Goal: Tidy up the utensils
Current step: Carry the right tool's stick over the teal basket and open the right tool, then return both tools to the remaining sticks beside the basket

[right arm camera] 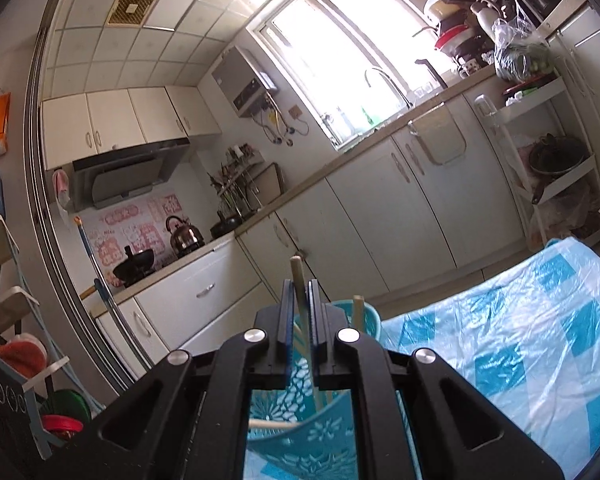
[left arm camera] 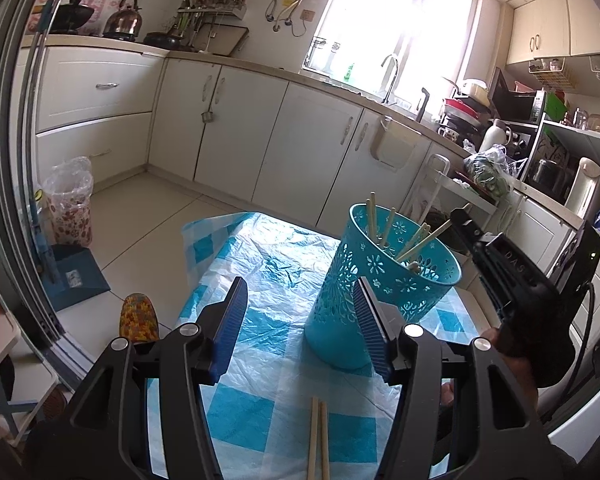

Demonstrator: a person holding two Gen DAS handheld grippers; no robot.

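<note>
Left wrist view: left gripper (left arm camera: 300,320) released, jaws apart, just beside the turquoise perforated plastic holder (left arm camera: 384,280) containing chopsticks; two wooden chopsticks (left arm camera: 319,440) lie on the blue-checked tablecloth (left arm camera: 260,280) nearer than the holder.

Right wrist view: right gripper (right arm camera: 300,312) clenched on one pale wooden chopstick (right arm camera: 299,280) above the holder (right arm camera: 300,432).

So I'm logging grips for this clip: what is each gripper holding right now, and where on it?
The right gripper pinches one chopstick near its top end, over the teal holder. The left gripper is open, holding nothing.
</note>
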